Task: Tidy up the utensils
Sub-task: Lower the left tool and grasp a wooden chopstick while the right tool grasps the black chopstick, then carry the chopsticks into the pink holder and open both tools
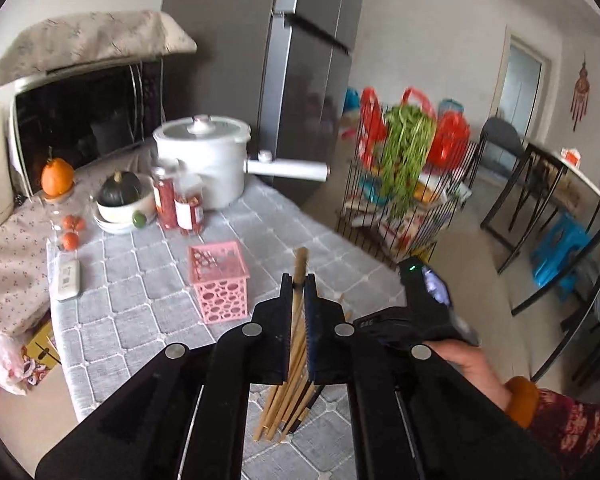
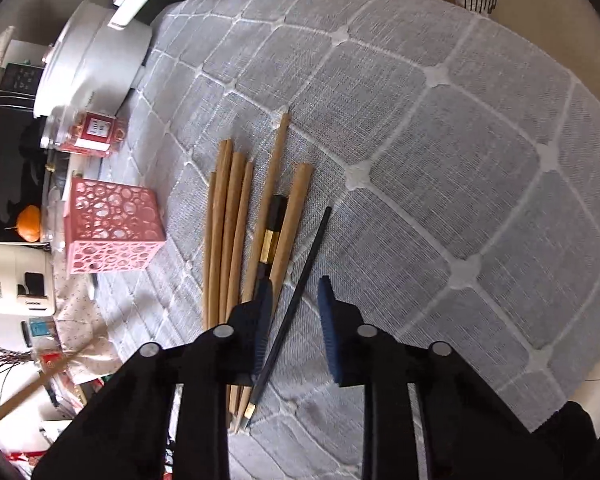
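My left gripper (image 1: 299, 280) is shut on a single wooden chopstick (image 1: 301, 264), held up above the grey checked tablecloth (image 1: 148, 304). Its tip sticks out past the fingers. A pink perforated basket (image 1: 220, 280) stands just to the left of it. Below lies a pile of wooden chopsticks (image 1: 288, 404). In the right wrist view, my right gripper (image 2: 296, 292) points down over that pile (image 2: 228, 220). A thin black chopstick (image 2: 304, 272) lies between its pads, and neither pad touches it. A black-and-gold chopstick (image 2: 272, 236) lies among the wooden ones. The pink basket (image 2: 108, 228) is to the left.
A white pot with a long handle (image 1: 204, 156), two red jars (image 1: 178, 200), a bowl holding a dark squash (image 1: 120, 196), oranges and a remote (image 1: 68, 280) sit at the back and left of the table. A wire rack of bags (image 1: 396, 184) stands beyond the table's right edge.
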